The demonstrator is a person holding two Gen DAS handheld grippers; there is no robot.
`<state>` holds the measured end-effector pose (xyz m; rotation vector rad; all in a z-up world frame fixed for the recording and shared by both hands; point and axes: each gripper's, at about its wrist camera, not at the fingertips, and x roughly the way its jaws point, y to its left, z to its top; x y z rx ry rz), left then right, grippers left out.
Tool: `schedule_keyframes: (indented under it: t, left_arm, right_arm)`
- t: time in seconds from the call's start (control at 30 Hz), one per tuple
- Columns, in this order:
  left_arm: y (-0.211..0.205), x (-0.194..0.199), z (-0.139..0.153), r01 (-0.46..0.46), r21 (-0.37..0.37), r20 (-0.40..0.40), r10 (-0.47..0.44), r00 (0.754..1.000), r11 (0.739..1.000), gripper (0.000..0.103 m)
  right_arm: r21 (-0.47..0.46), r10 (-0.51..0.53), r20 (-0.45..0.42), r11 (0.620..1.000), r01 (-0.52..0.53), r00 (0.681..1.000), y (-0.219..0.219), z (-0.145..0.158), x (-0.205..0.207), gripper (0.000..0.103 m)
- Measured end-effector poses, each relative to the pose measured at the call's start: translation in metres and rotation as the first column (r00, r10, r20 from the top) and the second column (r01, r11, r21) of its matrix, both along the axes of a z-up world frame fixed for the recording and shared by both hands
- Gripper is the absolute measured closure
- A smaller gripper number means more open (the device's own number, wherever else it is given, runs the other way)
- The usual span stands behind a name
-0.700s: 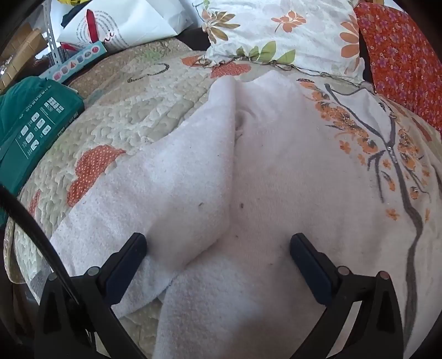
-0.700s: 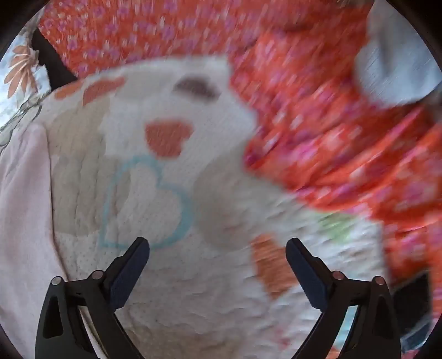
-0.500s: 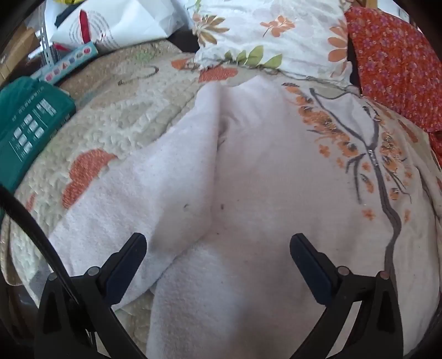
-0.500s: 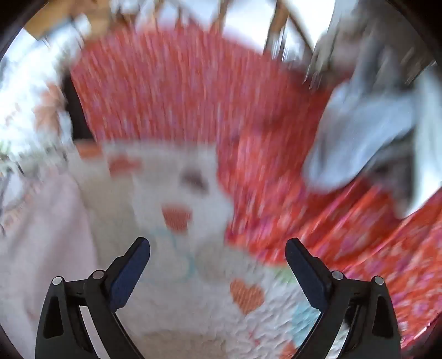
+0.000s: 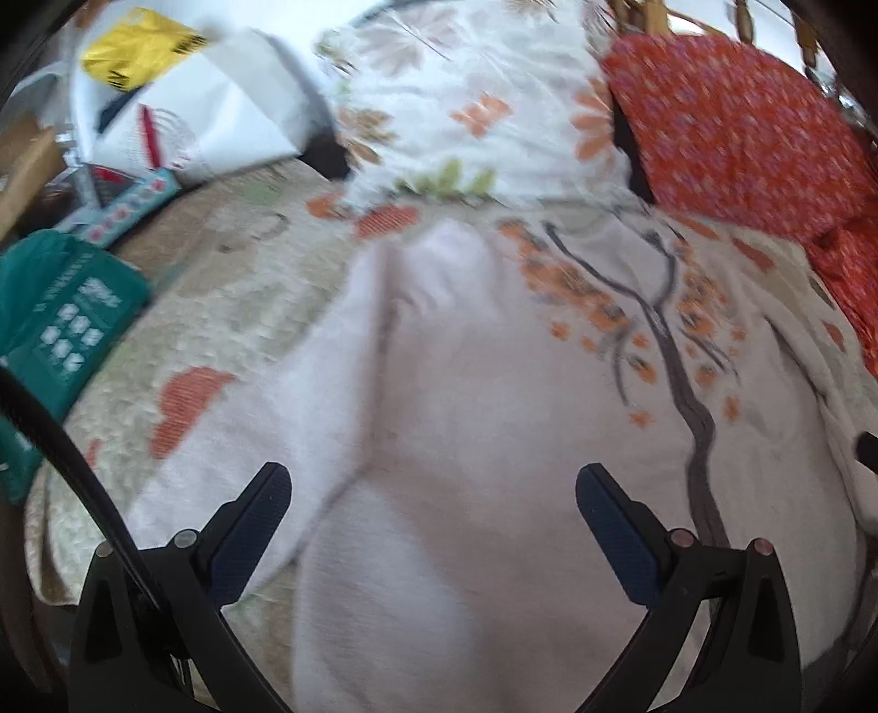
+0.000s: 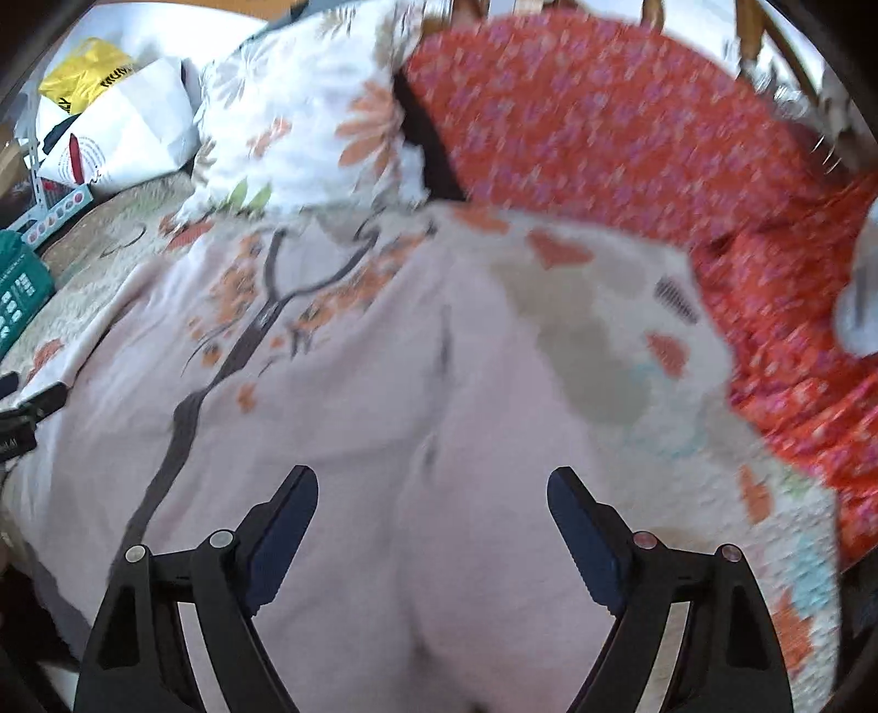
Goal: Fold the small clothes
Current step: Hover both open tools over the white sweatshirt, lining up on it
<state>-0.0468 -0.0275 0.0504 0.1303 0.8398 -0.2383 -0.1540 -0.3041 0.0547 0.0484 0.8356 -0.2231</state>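
A pale pink garment (image 5: pixel 466 395) with an orange-flowered tree print lies spread on the quilted bed, its left sleeve folded inward. It also shows in the right wrist view (image 6: pixel 340 395). My left gripper (image 5: pixel 433 493) is open and empty, hovering over the garment's lower left part. My right gripper (image 6: pixel 433 493) is open and empty over the garment's right side. The left gripper's body shows at the left edge of the right wrist view (image 6: pixel 27 411). Both views are motion-blurred.
The quilted bedspread (image 5: pixel 219 307) has orange patches. A floral pillow (image 5: pixel 466 98) and a red floral cushion (image 5: pixel 741 137) lie at the head. A green box (image 5: pixel 60 323), a white bag (image 5: pixel 208 109) and a yellow bag (image 5: pixel 137 44) sit at the left.
My right gripper has swung left from the red cushion and quilt to over the garment. My left gripper has pulled back a little, showing more of the pillows. Both stay open.
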Motion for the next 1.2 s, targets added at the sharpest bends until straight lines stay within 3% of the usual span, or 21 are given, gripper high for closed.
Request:
schedule_keyframes:
  t: [0.17, 0.33, 0.4, 0.6, 1.2]
  left_arm:
    - [-0.003, -0.001, -0.015, 0.045, -0.044, -0.057, -0.047, 0.997, 0.998, 0.0]
    - [-0.001, 0.005, -0.024, 0.018, -0.005, -0.094, -0.018, 0.995, 1.0, 0.0]
    - [0.001, 0.008, -0.025, 0.006, -0.023, -0.104, -0.009, 0.995, 1.0, 0.0]
    - [-0.003, 0.016, -0.035, -0.012, 0.005, -0.133, 0.012, 0.991, 1.0, 0.0]
    - [-0.011, 0.019, -0.047, -0.014, 0.038, -0.137, 0.02, 0.99, 0.999, 0.0]
  right_arm:
    - [0.013, 0.041, 0.022, 0.999, -0.042, 0.999, 0.019, -0.008, -0.003, 0.017]
    - [0.02, 0.065, 0.019, 0.998, -0.066, 0.998, 0.026, -0.017, 0.004, 0.03]
    - [0.007, 0.073, 0.024, 0.997, -0.073, 0.997, 0.028, -0.017, 0.004, 0.034]
    - [0.021, 0.049, 0.057, 0.999, -0.051, 0.997, 0.027, -0.023, 0.007, 0.035]
    - [0.019, 0.065, 0.009, 0.998, -0.065, 0.998, 0.03, -0.028, 0.011, 0.034]
